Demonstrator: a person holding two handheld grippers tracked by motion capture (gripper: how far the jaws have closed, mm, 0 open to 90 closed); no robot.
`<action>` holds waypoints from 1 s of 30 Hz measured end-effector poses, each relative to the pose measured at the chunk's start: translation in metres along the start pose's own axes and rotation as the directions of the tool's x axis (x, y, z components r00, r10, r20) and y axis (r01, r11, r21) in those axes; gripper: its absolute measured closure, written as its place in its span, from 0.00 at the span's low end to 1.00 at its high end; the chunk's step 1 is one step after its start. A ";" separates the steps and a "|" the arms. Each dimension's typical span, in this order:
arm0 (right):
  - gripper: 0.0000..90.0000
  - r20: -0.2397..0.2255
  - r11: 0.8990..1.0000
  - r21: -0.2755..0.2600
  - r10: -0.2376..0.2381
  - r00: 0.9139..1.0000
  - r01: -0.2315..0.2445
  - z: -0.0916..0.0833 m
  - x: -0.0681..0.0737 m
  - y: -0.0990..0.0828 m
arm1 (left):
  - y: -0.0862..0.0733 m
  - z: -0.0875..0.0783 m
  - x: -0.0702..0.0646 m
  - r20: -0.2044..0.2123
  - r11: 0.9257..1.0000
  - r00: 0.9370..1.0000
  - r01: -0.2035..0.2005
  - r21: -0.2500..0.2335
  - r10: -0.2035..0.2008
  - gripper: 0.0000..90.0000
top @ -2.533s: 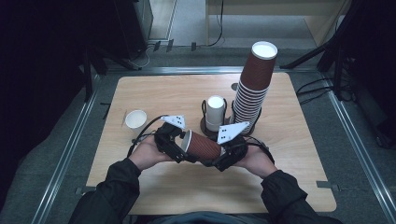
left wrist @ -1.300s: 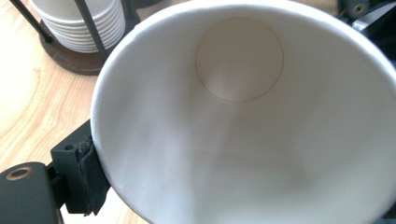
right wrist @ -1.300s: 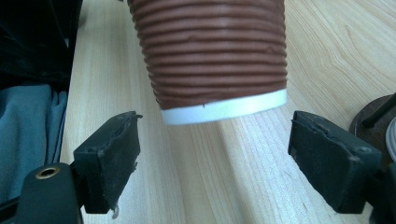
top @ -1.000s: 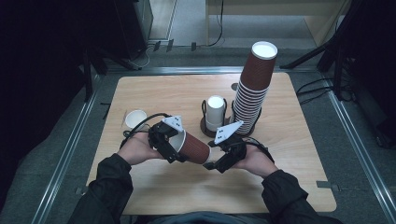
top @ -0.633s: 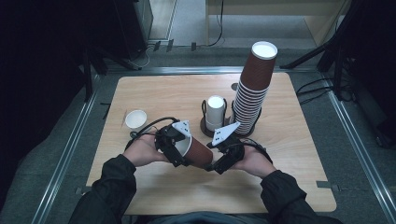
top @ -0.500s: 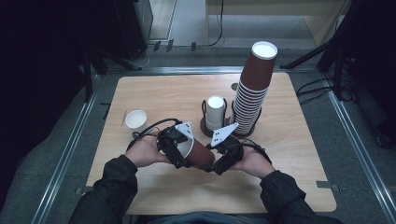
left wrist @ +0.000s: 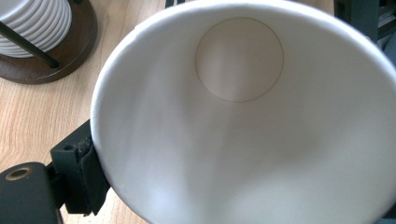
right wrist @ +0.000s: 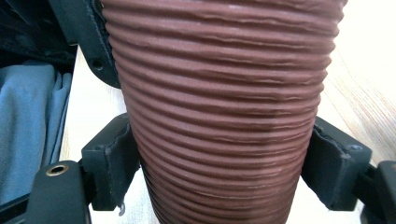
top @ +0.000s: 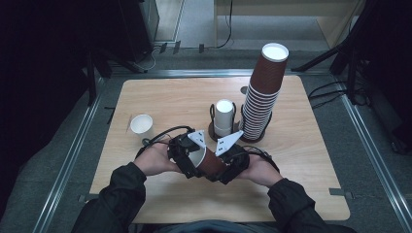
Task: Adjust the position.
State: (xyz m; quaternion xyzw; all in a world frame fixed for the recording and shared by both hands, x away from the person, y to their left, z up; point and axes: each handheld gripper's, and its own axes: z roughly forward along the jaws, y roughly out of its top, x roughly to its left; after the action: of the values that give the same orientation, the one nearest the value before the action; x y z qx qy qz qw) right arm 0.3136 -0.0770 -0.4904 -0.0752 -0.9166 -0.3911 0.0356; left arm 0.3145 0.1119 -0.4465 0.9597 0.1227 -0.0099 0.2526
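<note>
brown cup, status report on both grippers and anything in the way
Left gripper clamped on brown cup rim. Right gripper jaws just closing around its ribbed wall. Cup held sideways above table. Nothing in the way.

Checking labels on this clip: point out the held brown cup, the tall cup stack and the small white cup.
Brown cup [right wrist: 224, 116], right gripper view, ribbed wall.
Cup stack [top: 263, 92], high view, mid-height side.
White cup [top: 140, 124], high view, open mouth.

Left gripper [top: 190, 156] brings brown cup [top: 210, 162] back twd right gripper [top: 227, 165], whose jaws have just been closing round it.
</note>
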 end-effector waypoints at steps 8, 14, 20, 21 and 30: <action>0.23 0.025 1.000 0.003 -0.017 1.000 0.017 0.000 0.000 0.001 | -0.003 0.001 0.002 -0.004 1.000 1.000 0.009 -0.013 -0.009 0.05; 0.23 0.025 1.000 -0.012 -0.013 1.000 0.013 -0.003 -0.001 0.000 | -0.003 -0.001 0.001 -0.007 0.999 1.000 0.026 -0.040 -0.027 0.00; 0.23 0.036 1.000 -0.020 -0.008 0.999 0.009 -0.007 -0.003 -0.001 | -0.009 -0.005 0.004 -0.007 0.995 0.998 0.057 -0.079 -0.058 0.00; 0.23 0.041 1.000 -0.024 -0.010 0.999 0.011 -0.008 -0.003 -0.002 | -0.009 -0.006 0.004 -0.013 0.995 0.998 0.056 -0.083 -0.057 0.00; 0.23 0.063 0.999 -0.053 0.009 0.998 -0.006 -0.018 -0.006 -0.003 | -0.022 -0.012 0.009 0.004 0.982 0.993 0.114 -0.152 -0.115 0.00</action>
State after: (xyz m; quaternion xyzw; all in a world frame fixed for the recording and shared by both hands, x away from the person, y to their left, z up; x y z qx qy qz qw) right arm 0.3186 -0.0930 -0.4811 -0.0917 -0.9064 -0.4124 0.0062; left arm 0.3177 0.1387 -0.4472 0.9291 0.1786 -0.0129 0.3237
